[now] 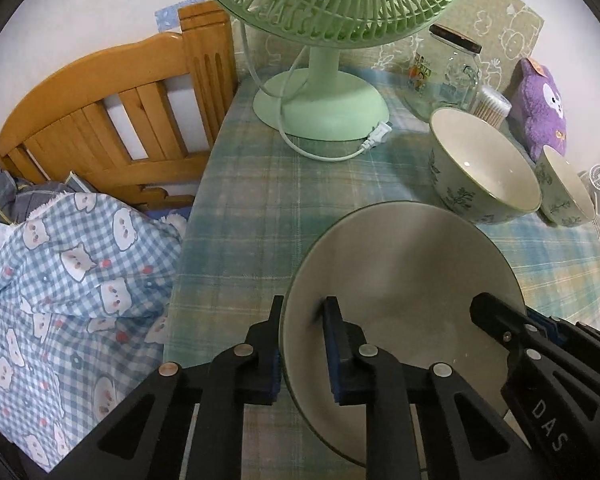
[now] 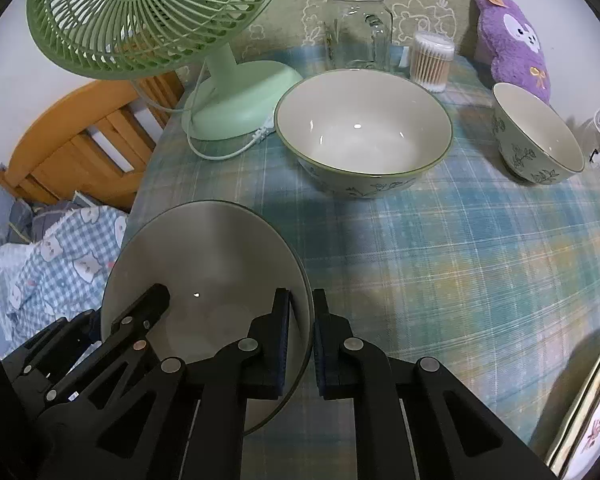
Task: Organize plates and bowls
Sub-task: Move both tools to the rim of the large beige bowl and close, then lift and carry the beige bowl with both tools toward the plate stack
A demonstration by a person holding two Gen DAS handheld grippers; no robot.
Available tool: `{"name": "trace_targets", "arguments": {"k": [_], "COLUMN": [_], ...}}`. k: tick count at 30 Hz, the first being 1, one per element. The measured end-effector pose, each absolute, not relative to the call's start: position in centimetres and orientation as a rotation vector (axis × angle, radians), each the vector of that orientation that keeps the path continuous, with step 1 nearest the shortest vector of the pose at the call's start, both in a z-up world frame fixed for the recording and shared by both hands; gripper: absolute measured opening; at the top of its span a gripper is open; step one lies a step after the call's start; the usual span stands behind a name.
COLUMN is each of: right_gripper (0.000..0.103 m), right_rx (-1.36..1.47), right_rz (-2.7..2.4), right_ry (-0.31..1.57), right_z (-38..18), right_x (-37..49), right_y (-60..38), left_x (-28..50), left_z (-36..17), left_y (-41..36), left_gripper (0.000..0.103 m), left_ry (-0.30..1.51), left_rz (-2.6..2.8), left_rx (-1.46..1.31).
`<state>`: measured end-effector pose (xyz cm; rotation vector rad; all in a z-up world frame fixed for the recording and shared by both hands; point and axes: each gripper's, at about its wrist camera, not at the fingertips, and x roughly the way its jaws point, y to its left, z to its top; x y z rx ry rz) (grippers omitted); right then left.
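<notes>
Grey-green and shallow, the plate (image 1: 404,280) is pinched at its rim from both sides: the left gripper (image 1: 306,316) has its fingers closed over the left edge, one under and one on top, and the right gripper (image 2: 300,308) clamps the opposite edge the same way, so the plate sits tilted above the plaid tablecloth (image 2: 440,272). Beyond the plate stands the big bowl (image 2: 364,132), with the small bowl (image 2: 538,136) apart to its right and the green fan (image 2: 236,96) to its left. Behind the big bowl are a glass jar (image 2: 358,28) and a tub of swabs (image 2: 430,60).
</notes>
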<state>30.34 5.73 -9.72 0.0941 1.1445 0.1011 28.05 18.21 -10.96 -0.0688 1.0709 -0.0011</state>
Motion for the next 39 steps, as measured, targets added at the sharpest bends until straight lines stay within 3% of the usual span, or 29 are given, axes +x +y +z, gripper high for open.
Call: {"name": "trace_targets", "arguments": {"k": [15, 39], "right_gripper": [0.013, 0.013], "right_rx": [0.070, 0.047], "right_rz": [0.092, 0.105], "right_ry": [1.138, 1.156], "right_z": [-8.0, -6.9], "right_x": [27.1, 16.0], "right_y": [3.4, -8.3], "left_x": [25.3, 15.2], "left_z": [-9.5, -8.2], "left_y": [15.6, 4.9], "left_gripper": [0.015, 0.015], "left_ry": [1.078, 1.100], "left_rz": [-0.025, -0.017], "left_rx": [-0.040, -0.054]}}
